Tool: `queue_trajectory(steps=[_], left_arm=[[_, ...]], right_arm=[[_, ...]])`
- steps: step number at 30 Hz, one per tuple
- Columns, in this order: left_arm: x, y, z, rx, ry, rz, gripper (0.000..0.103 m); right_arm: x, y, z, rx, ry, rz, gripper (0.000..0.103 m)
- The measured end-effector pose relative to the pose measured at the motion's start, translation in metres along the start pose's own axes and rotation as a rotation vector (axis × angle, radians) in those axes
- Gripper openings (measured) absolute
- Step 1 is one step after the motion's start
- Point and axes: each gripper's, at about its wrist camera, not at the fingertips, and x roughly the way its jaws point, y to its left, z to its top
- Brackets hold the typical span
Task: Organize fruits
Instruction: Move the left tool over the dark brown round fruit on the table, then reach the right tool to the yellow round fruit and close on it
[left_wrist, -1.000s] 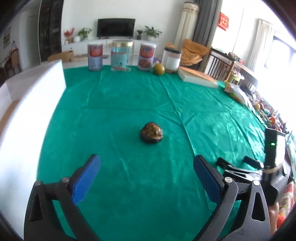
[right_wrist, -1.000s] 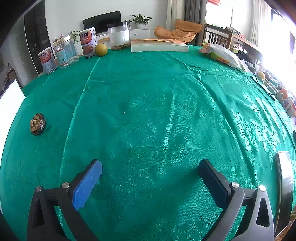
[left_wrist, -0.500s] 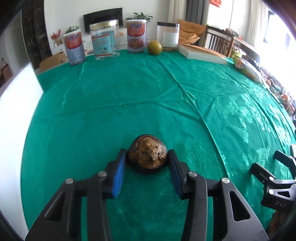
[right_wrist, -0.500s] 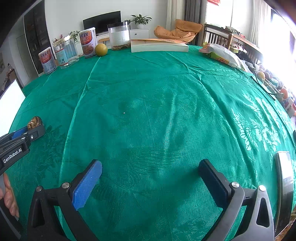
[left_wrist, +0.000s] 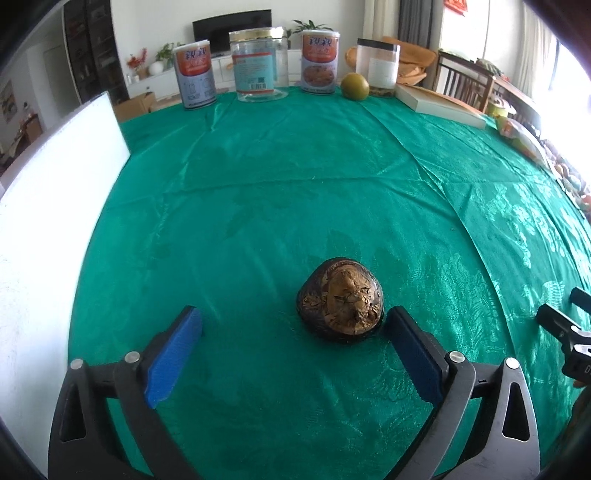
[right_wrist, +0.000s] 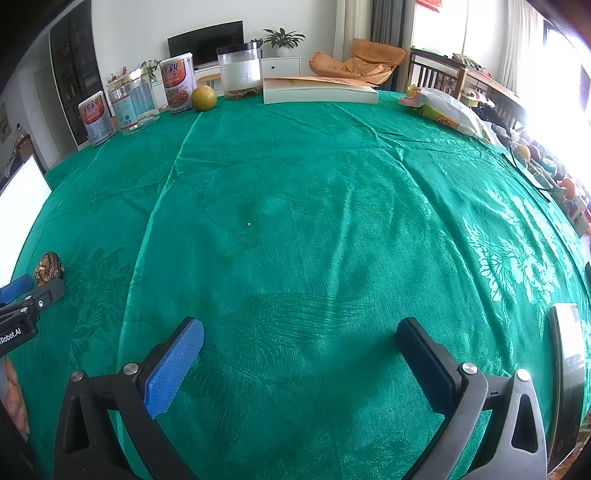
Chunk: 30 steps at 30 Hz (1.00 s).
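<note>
A dark brown shrivelled fruit (left_wrist: 340, 298) lies on the green tablecloth (left_wrist: 295, 192) just ahead of my left gripper (left_wrist: 293, 332), close to its right finger. The left gripper is open and holds nothing. The fruit also shows at the far left of the right wrist view (right_wrist: 48, 267), beside the left gripper's fingers (right_wrist: 22, 291). My right gripper (right_wrist: 300, 343) is open and empty over bare cloth. A round yellow-green citrus fruit (left_wrist: 354, 86) sits at the table's far edge; it also shows in the right wrist view (right_wrist: 204, 98).
Two printed cans (left_wrist: 194, 75), (left_wrist: 319, 61), a clear jar (left_wrist: 258, 64) and a clear canister (left_wrist: 377, 66) line the far edge. A book (right_wrist: 319, 95) and a snack bag (right_wrist: 441, 109) lie far right. A white board (left_wrist: 48, 221) stands on the left.
The left gripper closed on the brown fruit half a second ago and has now opened wide; the fruit rests on the cloth near its right finger. The right gripper has not moved.
</note>
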Motion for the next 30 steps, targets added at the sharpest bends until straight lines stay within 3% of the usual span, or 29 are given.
queue_trajectory(steps=[3, 8, 14, 17, 20, 22, 23, 28, 29, 30], left_arm=[[0.0, 0.0, 0.0, -0.003, 0.002, 0.003, 0.102], [0.0, 0.0, 0.0, -0.006, 0.003, 0.001, 0.102], [0.0, 0.0, -0.001, -0.01, 0.004, -0.005, 0.102], [0.0, 0.0, -0.001, -0.011, 0.004, -0.005, 0.102], [0.0, 0.0, -0.001, -0.011, 0.004, -0.005, 0.102], [0.0, 0.0, -0.001, -0.012, 0.004, -0.006, 0.102], [0.0, 0.0, -0.001, -0.012, 0.004, -0.007, 0.102], [0.0, 0.0, -0.001, -0.012, 0.004, -0.007, 0.102], [0.0, 0.0, -0.001, -0.012, 0.004, -0.006, 0.102], [0.0, 0.0, -0.001, -0.012, 0.004, -0.006, 0.102]], right_arm=[[0.007, 0.006, 0.037, -0.086, -0.041, 0.045, 0.102], [0.045, 0.031, 0.141, -0.13, -0.108, 0.244, 0.102], [0.124, 0.069, 0.252, -0.128, -0.15, 0.335, 0.087], [0.164, 0.094, 0.286, -0.167, -0.121, 0.308, 0.076], [0.192, 0.114, 0.304, -0.175, -0.107, 0.28, 0.072], [0.202, 0.117, 0.31, -0.143, -0.087, 0.292, 0.045], [0.201, 0.115, 0.308, -0.123, -0.087, 0.321, 0.044], [0.153, 0.087, 0.272, -0.167, -0.098, 0.354, 0.039], [0.138, 0.077, 0.26, -0.171, -0.09, 0.363, 0.036], [0.122, 0.067, 0.246, -0.177, -0.069, 0.369, 0.022]])
